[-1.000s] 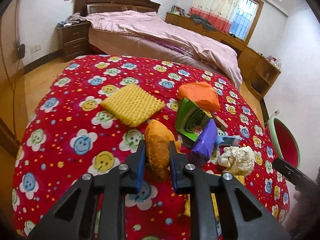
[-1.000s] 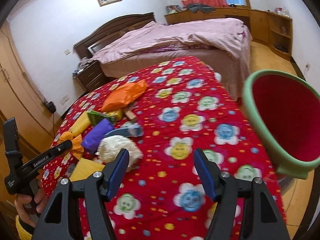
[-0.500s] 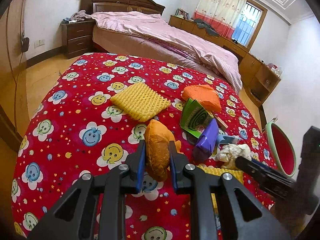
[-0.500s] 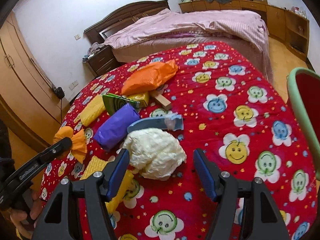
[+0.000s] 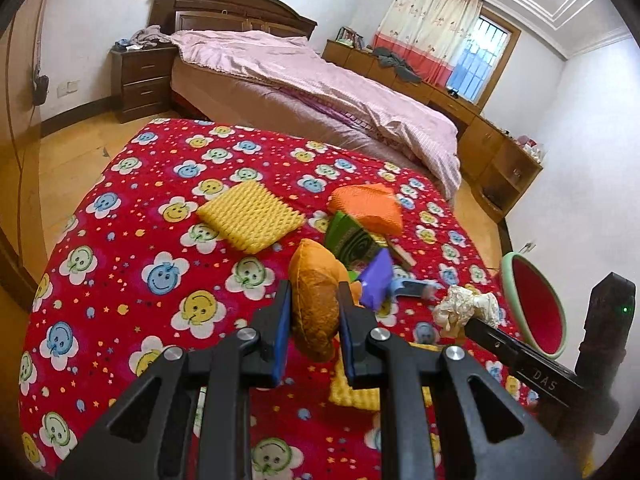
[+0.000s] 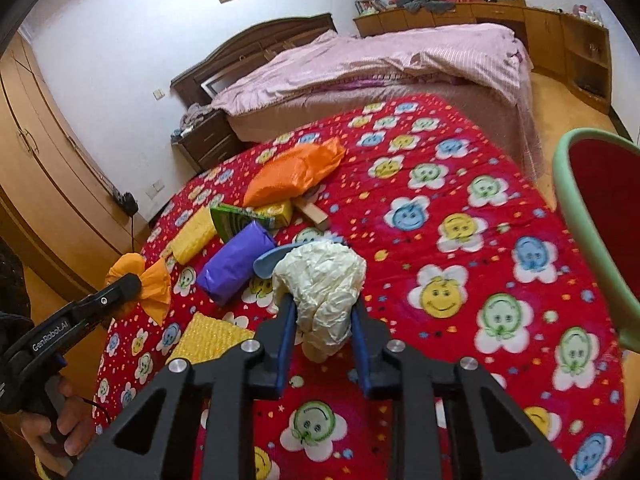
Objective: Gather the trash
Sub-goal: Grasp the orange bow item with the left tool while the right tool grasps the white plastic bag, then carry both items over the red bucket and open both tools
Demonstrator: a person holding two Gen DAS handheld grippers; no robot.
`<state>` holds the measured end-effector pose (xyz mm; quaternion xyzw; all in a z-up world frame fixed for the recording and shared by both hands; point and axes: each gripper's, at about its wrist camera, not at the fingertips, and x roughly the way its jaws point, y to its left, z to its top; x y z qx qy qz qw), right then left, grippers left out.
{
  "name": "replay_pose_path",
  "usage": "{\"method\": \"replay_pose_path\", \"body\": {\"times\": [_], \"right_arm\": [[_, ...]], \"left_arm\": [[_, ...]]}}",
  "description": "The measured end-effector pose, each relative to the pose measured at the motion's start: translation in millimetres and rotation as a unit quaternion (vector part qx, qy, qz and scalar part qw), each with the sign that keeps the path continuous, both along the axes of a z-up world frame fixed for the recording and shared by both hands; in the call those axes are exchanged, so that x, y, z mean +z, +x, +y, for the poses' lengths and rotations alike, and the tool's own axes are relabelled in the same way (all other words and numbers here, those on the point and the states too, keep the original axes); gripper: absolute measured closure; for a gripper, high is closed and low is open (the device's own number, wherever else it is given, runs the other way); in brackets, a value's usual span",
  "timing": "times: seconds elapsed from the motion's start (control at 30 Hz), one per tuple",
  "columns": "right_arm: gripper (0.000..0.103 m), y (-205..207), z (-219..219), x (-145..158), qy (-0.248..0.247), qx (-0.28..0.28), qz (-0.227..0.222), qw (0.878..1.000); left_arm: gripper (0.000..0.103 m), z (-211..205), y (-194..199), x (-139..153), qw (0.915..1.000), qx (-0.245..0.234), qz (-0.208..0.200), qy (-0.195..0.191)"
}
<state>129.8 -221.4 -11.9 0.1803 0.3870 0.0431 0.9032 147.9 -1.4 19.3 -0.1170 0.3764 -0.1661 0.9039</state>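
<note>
My left gripper [image 5: 314,322] is shut on an orange crumpled wrapper [image 5: 316,300], held above the red flowered cloth [image 5: 132,240]; the wrapper also shows in the right wrist view [image 6: 140,280]. My right gripper [image 6: 322,320] is shut on a white crumpled paper ball [image 6: 324,284], lifted slightly off the cloth; the ball also shows in the left wrist view [image 5: 466,306]. A green-rimmed red bin [image 6: 600,232] stands off the table's right edge, also in the left wrist view [image 5: 534,304].
On the cloth lie a purple packet [image 6: 236,260], a blue strip [image 6: 268,258], a green box [image 6: 244,218], an orange bag [image 6: 296,172], a wooden block [image 6: 314,212] and yellow foam pads [image 5: 250,216] [image 6: 208,340]. A bed [image 5: 300,76] stands behind.
My right gripper has moved onto the white paper ball, closed on it and lifted it. My left gripper still holds the orange wrapper and has risen a little.
</note>
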Motion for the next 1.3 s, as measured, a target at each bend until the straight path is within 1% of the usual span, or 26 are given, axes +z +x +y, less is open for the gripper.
{"method": "replay_pose_path", "body": {"times": [0.37,0.63,0.8,0.97,1.17,1.3], "right_arm": [[0.075,-36.9,-33.4,33.7,-0.007,-0.044,-0.045,0.998],[0.075,-62.4,-62.7,51.1,-0.014,-0.078,-0.066,0.995],[0.075,-78.2,-86.6,59.6,-0.026,-0.106,-0.074,0.991],[0.075,-89.6,-116.7,65.7,-0.040,-0.139,-0.073,0.987],[0.075,-97.5,-159.3,63.2,-0.052,-0.165,-0.059,0.983],[0.075,-99.5,-188.6,58.7,-0.060,-0.180,-0.050,0.981]], "left_arm": [[0.082,-26.6,-16.5,27.8,0.9991,-0.035,-0.021,-0.005],[0.082,-64.7,-22.3,45.2,0.9964,-0.079,-0.031,-0.006],[0.082,-102.6,-23.9,51.1,0.9925,-0.117,-0.037,0.002],[0.082,-149.9,-24.1,50.8,0.9862,-0.161,-0.036,0.003],[0.082,-210.1,-21.1,49.1,0.9780,-0.207,-0.029,0.000],[0.082,-247.3,-18.0,46.8,0.9739,-0.226,-0.025,0.002]]}}
